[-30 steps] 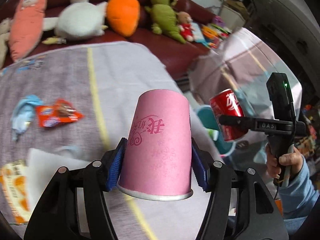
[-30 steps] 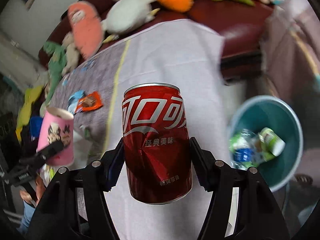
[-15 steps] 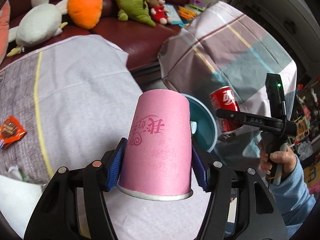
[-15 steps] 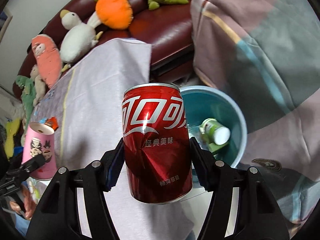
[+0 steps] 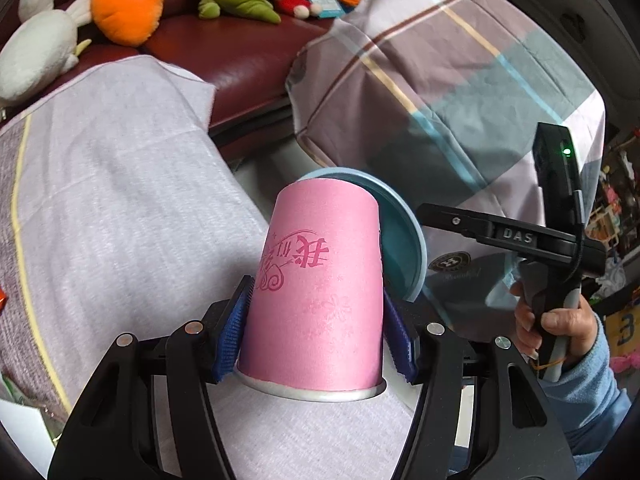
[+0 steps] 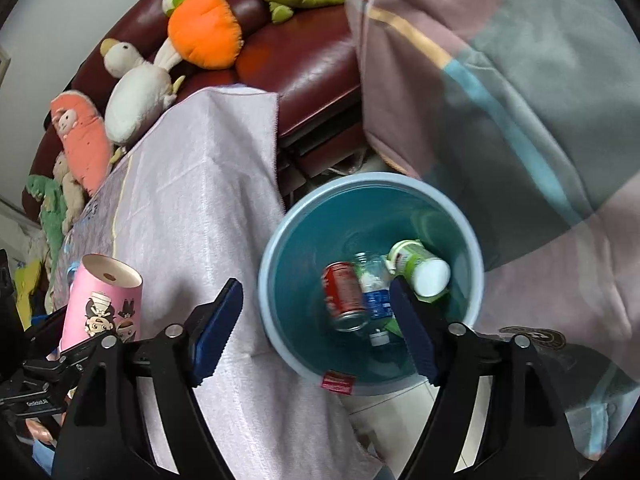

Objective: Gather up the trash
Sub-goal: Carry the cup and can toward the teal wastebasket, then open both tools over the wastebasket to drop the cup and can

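My left gripper [image 5: 316, 324] is shut on an upside-down pink paper cup [image 5: 316, 304], held above the table's right end, near the blue bin [image 5: 404, 248]. The cup also shows in the right wrist view [image 6: 102, 304]. My right gripper [image 6: 316, 328] is open and empty, directly above the blue bin [image 6: 280, 320] on the floor. A red cola can [image 6: 344, 296] lies inside the bin beside a clear plastic bottle [image 6: 374, 288] and a green-and-white container [image 6: 420, 268]. The right gripper's body shows in the left wrist view [image 5: 512, 236].
A table under a lilac cloth [image 6: 200, 200] stands left of the bin. A dark red sofa [image 6: 304, 64] with plush toys [image 6: 204, 36] lies behind. A plaid-covered piece of furniture [image 6: 520, 120] stands right of the bin.
My right gripper opened and the red cola can dropped into the bin. My left gripper carried the pink cup further right toward the bin.
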